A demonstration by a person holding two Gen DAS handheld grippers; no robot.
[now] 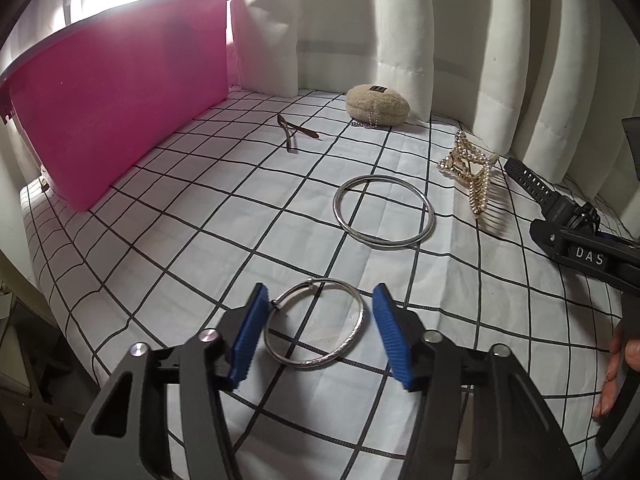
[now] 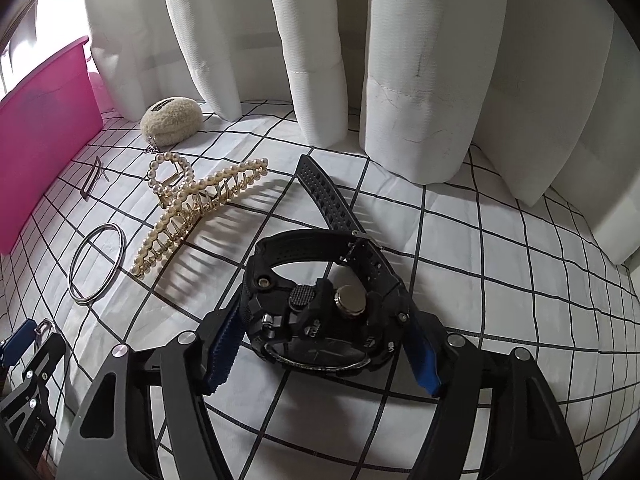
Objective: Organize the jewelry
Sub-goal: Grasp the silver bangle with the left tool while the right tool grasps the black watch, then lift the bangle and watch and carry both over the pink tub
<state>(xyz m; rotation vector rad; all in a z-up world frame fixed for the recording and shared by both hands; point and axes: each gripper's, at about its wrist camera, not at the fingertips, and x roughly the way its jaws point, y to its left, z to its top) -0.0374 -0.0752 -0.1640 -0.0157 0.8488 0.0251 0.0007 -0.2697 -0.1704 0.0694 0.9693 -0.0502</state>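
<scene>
Left gripper [image 1: 318, 332] hangs low over the checked cloth [image 1: 200, 240], jaws wide, blue pads either side of a silver bangle [image 1: 316, 324] lying flat at 6 o'clock in the left wrist view; the left pad sits just beside the bangle's clasp knob, the right pad stands apart, nothing held. Bangle looks thin, rigid, light and likely slick: best pinched across the rim, or it may skate off the cloth. A second, plain bangle [image 1: 384, 210] lies flat toward 1 o'clock, pearl hair claw [image 1: 468, 176] at 2 o'clock, pink bin [image 1: 120, 112] at 10 o'clock, fuzzy pouch [image 1: 378, 106] at 12 o'clock, a small brown clip [image 1: 294, 134] near 11. Right gripper [image 1: 580, 240] shows at 3 o'clock, its jaws hidden here. Right wrist view fills that in: right gripper [image 2: 324, 344] brackets a black watch [image 2: 320, 320] lying on its side at centre, both pads against or very near the case, seemingly closing on it; whether it is lifted I cannot tell. Watch looks heavy and stiff at the case, strap floppy, so hold the case. This view shows the strap tail running to 12 o'clock, unseen from the left; the silver bangle barely appears, at 8 o'clock.
</scene>
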